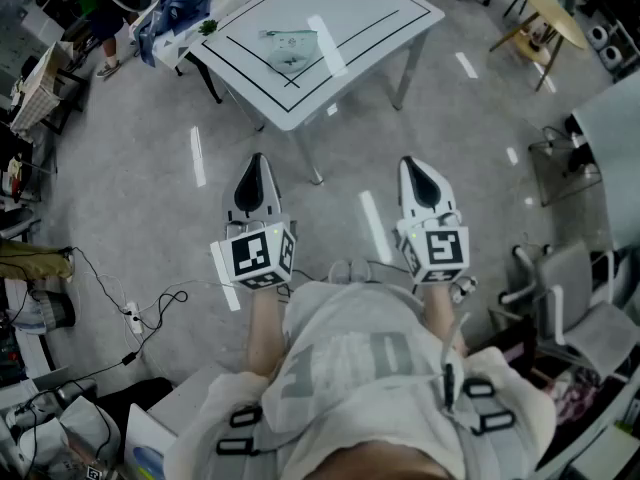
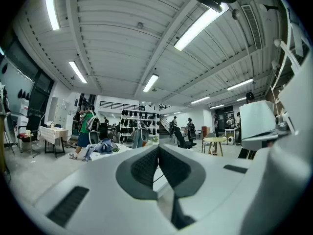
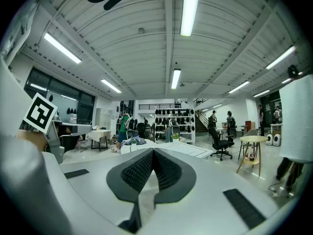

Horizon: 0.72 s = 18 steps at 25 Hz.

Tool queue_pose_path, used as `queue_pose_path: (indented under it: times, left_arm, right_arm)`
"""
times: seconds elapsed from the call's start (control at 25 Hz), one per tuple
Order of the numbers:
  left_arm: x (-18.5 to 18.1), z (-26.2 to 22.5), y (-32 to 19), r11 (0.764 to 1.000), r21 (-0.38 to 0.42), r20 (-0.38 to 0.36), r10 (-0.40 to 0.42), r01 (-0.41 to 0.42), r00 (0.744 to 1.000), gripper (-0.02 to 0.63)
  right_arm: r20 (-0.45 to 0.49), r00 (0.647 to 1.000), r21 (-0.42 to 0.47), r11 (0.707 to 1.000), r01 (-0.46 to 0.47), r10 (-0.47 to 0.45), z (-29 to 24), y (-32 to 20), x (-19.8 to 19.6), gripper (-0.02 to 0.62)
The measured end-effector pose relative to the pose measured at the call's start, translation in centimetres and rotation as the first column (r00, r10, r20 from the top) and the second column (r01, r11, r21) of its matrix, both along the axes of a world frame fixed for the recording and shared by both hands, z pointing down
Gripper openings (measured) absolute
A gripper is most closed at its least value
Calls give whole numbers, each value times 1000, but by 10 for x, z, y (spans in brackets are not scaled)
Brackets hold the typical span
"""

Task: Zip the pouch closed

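Observation:
A pale see-through pouch (image 1: 288,48) lies on a white table (image 1: 360,58) marked with black lines, well ahead of me in the head view. My left gripper (image 1: 257,160) and right gripper (image 1: 411,163) hang side by side above the grey floor, short of the table and apart from the pouch. Both are shut with nothing between the jaws. In the left gripper view the left gripper (image 2: 158,147) has its dark pads pressed together, pointing level across the room. The right gripper (image 3: 152,151) looks the same in the right gripper view, with the white table (image 3: 188,150) beyond its tip.
A dark blue cloth (image 1: 180,10) lies on a second table at the back left. A round wooden side table (image 1: 553,10) stands at the back right, chairs (image 1: 585,308) sit to my right, and cables with a power strip (image 1: 135,320) trail over the floor at left. People stand far off.

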<state>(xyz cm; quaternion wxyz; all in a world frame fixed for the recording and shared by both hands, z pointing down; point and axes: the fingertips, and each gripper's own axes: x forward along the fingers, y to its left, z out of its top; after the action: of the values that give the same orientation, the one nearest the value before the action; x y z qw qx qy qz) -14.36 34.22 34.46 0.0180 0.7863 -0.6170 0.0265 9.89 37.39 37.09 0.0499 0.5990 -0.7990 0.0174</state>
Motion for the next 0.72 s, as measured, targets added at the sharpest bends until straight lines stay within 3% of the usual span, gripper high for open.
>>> queue_pose_path:
  times: [0.32,0.52,0.64,0.72]
  left_arm:
    - [-2,3,5,1000,-13,-6,-10,10,1000,8]
    - [-2,1,-9,999,-15,-33,-45,44,998,8]
    - [15,-25,-50,999,42,-72,-25,29,997,8]
    - [35,-52,-80,995,101,-59,-10,16,998,8]
  right_arm:
    - [1,1000,-20,1000,-2,2,1,5,8,8]
    - [93,995,-27,999,25,-23,-5,-1,13,8]
    - [89,994,-37,997,63,-59,-10,-22,17,8]
    - [64,993,-36,994,106,-103,-19,-38,16,8]
